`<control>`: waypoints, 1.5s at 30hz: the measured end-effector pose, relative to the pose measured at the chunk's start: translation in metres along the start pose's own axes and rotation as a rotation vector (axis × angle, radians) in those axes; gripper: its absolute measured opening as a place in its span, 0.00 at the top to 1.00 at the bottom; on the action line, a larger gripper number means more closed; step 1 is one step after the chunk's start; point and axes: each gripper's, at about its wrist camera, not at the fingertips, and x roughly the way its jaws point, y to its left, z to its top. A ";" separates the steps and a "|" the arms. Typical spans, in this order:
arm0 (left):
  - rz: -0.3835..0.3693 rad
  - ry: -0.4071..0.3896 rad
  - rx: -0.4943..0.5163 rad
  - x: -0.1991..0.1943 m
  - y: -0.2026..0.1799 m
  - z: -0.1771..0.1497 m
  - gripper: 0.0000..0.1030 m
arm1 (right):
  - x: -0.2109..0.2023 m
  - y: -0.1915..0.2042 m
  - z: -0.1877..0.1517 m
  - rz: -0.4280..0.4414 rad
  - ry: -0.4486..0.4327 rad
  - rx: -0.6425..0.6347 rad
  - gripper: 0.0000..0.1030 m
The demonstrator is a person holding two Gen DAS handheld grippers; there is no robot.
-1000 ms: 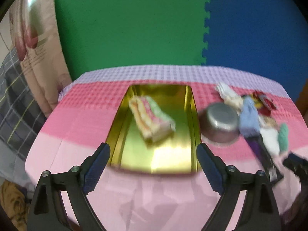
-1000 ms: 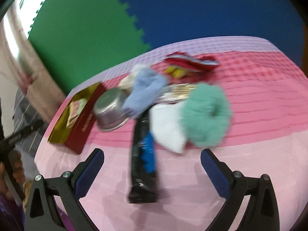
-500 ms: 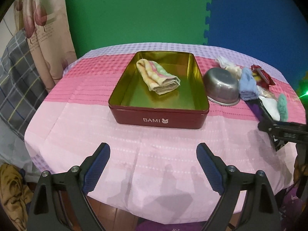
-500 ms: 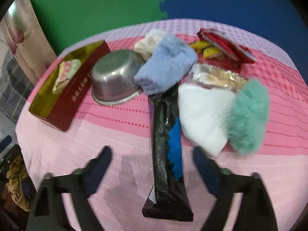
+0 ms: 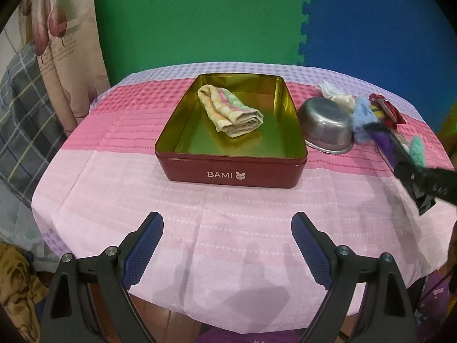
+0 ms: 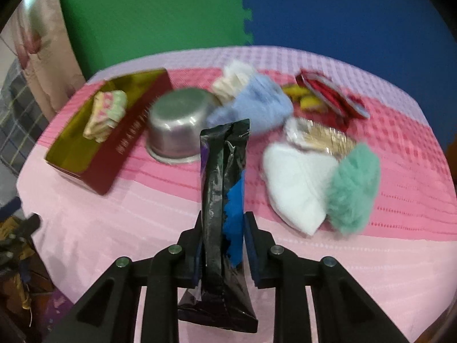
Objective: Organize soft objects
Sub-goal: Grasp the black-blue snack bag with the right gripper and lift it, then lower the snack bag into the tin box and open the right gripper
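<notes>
The right gripper (image 6: 222, 240) is clenched on a long black foil packet with a blue patch (image 6: 221, 188), pinched near its lower end so it stands up between the fingers; the left gripper (image 5: 227, 245) hangs released over the near edge of the pink checked tablecloth (image 5: 200, 228), holding nothing.

The step in hand looks like clearing this non-soft packet out of the pile; next it calls for carrying it aside, well apart from the red rectangular tin with a gold interior (image 5: 231, 171), then letting go.

A folded pastel striped towel (image 5: 231, 111) already lies in the tin's far half; the fluffy light-blue cloth (image 6: 251, 108), white fleecy cloth (image 6: 294, 188) and mint-green fuzzy cloth (image 6: 354, 185) wait on the right, beside an upturned steel bowl (image 6: 177, 125).

The left view shows the tin's whole interior and its "BAMI" label; the right view alone shows the grasp itself and the soft pile, though blurred.
</notes>
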 end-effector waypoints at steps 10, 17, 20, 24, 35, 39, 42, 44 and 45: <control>-0.006 -0.031 -0.010 -0.007 0.002 0.002 0.13 | -0.039 0.046 0.046 0.029 -0.095 -0.099 0.76; 0.033 -0.081 -0.010 -0.012 0.009 0.004 0.13 | -0.026 0.095 0.089 0.062 -0.123 -0.160 0.76; 0.036 -0.090 -0.018 -0.012 0.013 0.004 0.13 | -0.013 0.114 0.105 0.081 -0.117 -0.169 0.76; 0.020 -0.077 -0.032 -0.007 0.018 0.006 0.13 | 0.012 0.138 0.125 0.092 -0.100 -0.186 0.76; -0.042 -0.034 -0.112 0.003 0.033 0.006 0.13 | 0.077 0.165 0.156 0.070 -0.043 -0.184 0.76; -0.052 -0.018 -0.116 0.006 0.034 0.005 0.13 | 0.095 0.165 0.159 0.060 -0.020 -0.175 0.76; -0.050 -0.012 -0.115 0.009 0.034 0.006 0.13 | 0.104 0.166 0.161 0.055 -0.010 -0.176 0.76; -0.051 -0.006 -0.115 0.011 0.035 0.005 0.13 | 0.109 0.167 0.162 0.061 -0.001 -0.177 0.75; -0.051 -0.002 -0.116 0.012 0.035 0.005 0.13 | 0.111 0.167 0.162 0.068 -0.002 -0.171 0.75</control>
